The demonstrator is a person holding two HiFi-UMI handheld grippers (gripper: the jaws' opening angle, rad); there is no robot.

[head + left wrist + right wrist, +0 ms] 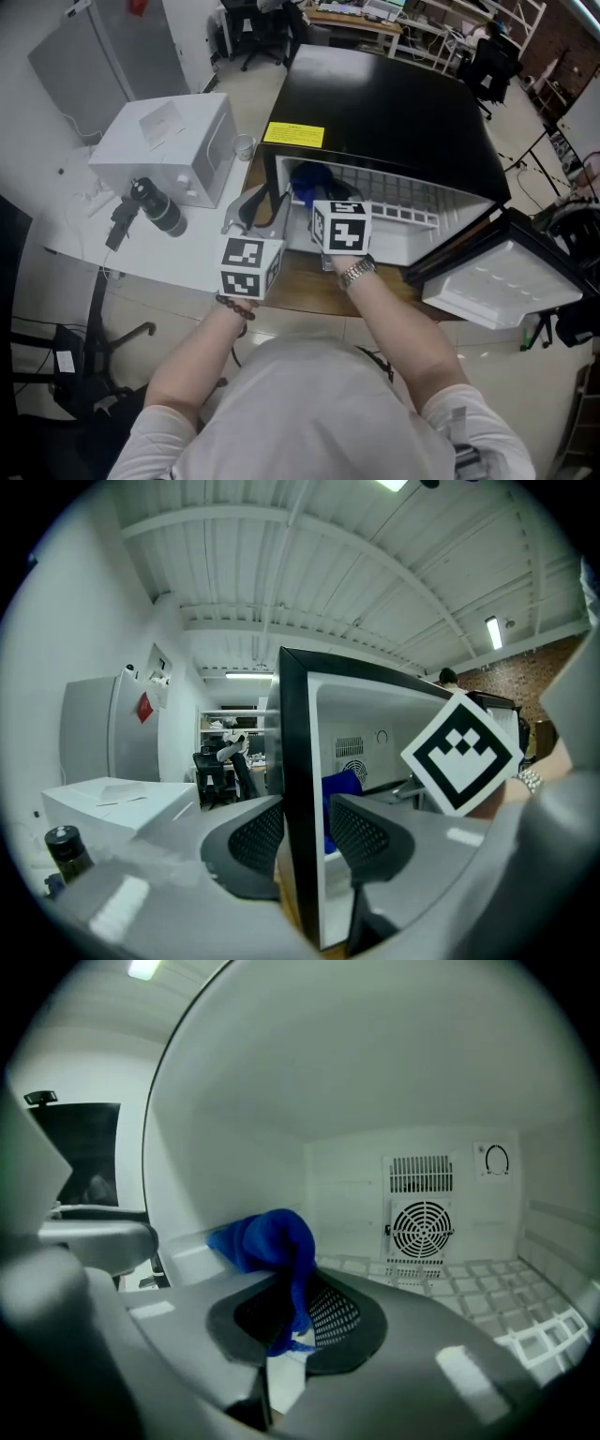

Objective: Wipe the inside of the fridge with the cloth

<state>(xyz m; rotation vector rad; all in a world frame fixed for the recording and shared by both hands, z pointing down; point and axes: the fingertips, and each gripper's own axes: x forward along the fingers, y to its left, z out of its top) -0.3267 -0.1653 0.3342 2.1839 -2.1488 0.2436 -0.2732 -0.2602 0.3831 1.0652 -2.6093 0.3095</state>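
**Risk check: steadying grip, cloth hold**

Left hand-held gripper (pixel 302 832) partway open astride the fridge wall (pixel 298 742), seemingly pinching it. A slip there lets the fridge (pixel 375 122) shift. Right hand-held gripper (pixel 291 1321) nearly closed on a fold of blue cloth (pixel 272 1241), inside by the left wall. Wiping drag or the wire shelf (pixel 469 1283) could tug it free.
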